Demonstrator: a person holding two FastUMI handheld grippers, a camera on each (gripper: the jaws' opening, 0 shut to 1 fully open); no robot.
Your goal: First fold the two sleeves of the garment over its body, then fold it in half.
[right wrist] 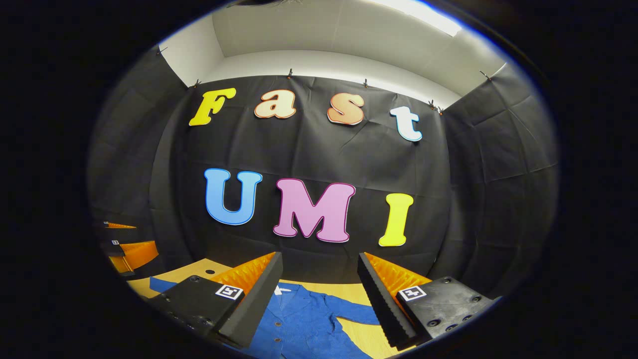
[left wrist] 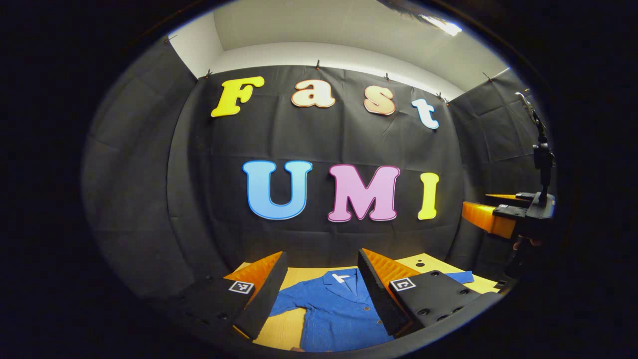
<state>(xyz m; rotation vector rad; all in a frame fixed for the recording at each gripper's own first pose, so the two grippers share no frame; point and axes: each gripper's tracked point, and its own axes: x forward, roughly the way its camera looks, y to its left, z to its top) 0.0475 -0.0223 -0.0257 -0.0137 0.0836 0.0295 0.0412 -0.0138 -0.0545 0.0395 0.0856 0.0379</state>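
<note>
I see creased black cloth walls [left wrist: 149, 174] under a white ceiling, then a smooth yellow wooden table [right wrist: 359, 288]. The blue textured shirt [left wrist: 334, 309] lies flat on it, collar toward the wall, both sleeves spread. Left gripper [left wrist: 321, 286] and right gripper [right wrist: 319, 294] both hang released above it, 2 ridged fingers each, gripping nothing.

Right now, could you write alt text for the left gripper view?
A blue shirt lies spread, sleeves out, on a wooden table, seen between the open left gripper. The right gripper hovers at the far right.
</note>
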